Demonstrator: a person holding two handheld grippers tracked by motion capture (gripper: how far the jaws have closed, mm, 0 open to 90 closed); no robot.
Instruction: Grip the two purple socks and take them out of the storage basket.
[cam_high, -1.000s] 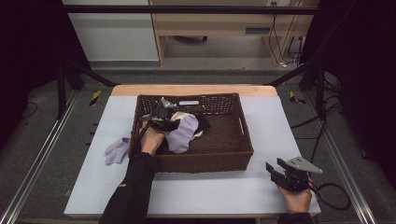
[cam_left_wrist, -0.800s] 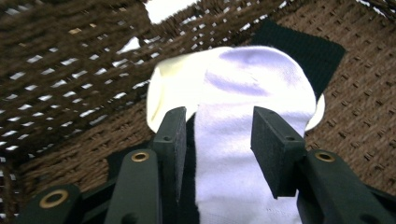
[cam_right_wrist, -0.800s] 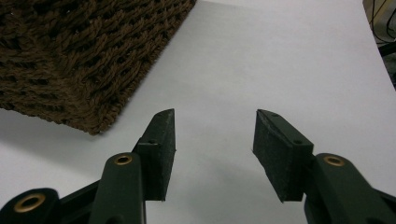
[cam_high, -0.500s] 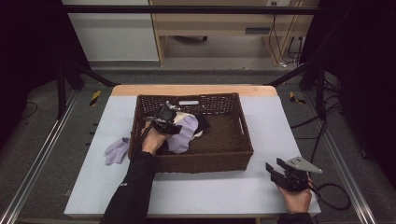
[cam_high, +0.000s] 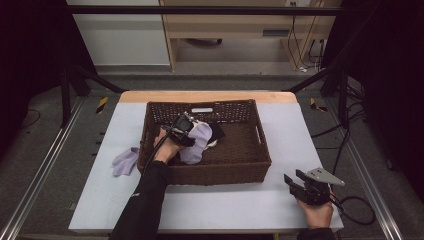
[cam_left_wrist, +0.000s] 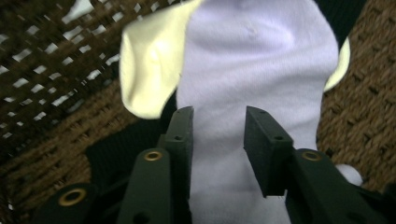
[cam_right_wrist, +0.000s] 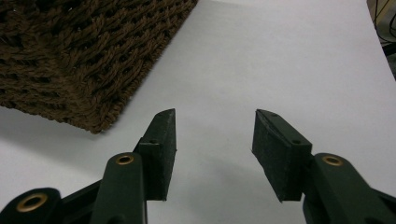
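Left gripper view: your left gripper (cam_left_wrist: 218, 135) has its 2 jaws standing either side of a pale lilac sock (cam_left_wrist: 252, 70), and they have just been closing on it; a gap still shows beside each pad, so the cloth is between them but not yet pinched. The sock drapes over a cream-white cloth (cam_left_wrist: 149, 70) and a black garment (cam_left_wrist: 116, 154) at the left end of the brown wicker basket (cam_high: 220, 172). Compared with 1 second ago, the gripper sits slightly lower on the pile. A 2nd lilac sock (cam_high: 125, 161) lies on the table just outside the basket's left wall. Your right gripper (cam_right_wrist: 214, 149) rests near the table's near right corner, jaws apart, holding nothing.
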